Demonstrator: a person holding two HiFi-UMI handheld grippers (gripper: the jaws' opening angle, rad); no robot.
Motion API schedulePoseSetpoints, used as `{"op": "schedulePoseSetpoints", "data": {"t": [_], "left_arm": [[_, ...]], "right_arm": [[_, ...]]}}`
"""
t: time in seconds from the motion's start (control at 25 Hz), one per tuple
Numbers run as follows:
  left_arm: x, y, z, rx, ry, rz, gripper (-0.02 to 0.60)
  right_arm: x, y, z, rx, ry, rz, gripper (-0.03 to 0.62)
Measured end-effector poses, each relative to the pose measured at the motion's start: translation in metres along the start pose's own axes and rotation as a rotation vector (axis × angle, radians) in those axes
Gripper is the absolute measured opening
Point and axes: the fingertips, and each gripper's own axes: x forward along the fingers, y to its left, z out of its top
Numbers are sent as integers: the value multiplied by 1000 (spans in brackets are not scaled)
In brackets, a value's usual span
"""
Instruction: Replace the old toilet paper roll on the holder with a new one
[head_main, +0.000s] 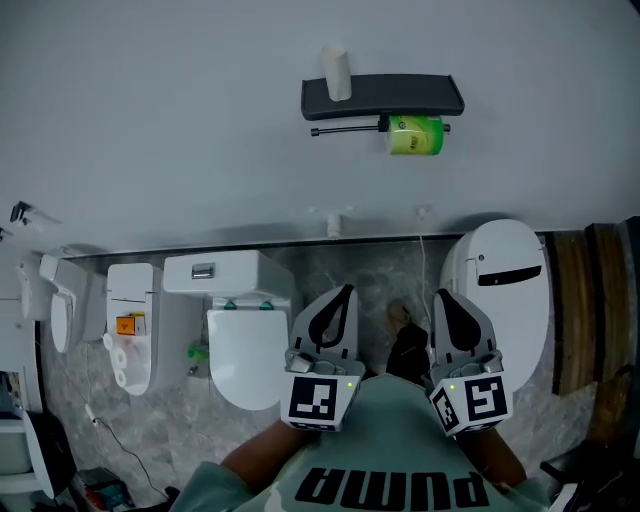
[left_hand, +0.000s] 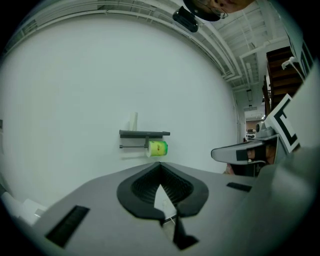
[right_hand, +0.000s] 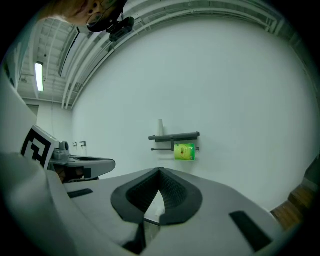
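**Both tools shut, well apart from holder**

L to R: white toilet (head_main: 245, 340) on floor, below wall. L tool (head_main: 345, 292) jaws pressed together, nothing btwn. Up on wall, black holder (head_main: 400, 95): white roll (head_main: 337, 72) upright on its shelf, L end; green-wrapped roll (head_main: 415, 135) on bar, R end. R tool (head_main: 440, 296) likewise pressed together, empty.

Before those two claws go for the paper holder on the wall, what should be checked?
1. Holder in clear sight: ok.
2. Green roll hanging on it: ok.
3. Pale tube upright on top of it: ok.
4. Left gripper and right gripper empty: ok.
5. Jaws open for a grasp: not ok, both are shut.
6. Holder close enough to reach: not ok, it looks far off in both gripper views.
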Motion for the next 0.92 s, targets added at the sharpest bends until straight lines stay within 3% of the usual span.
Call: {"op": "schedulePoseSetpoints", "data": {"t": [0.36, 0.92], "left_arm": [[4, 0, -3, 47, 31, -2, 4], [19, 11, -2, 24, 14, 8, 3]], "right_arm": [[6, -8, -5, 9, -4, -1, 8], [25, -11, -2, 7, -3, 7, 8]]}}
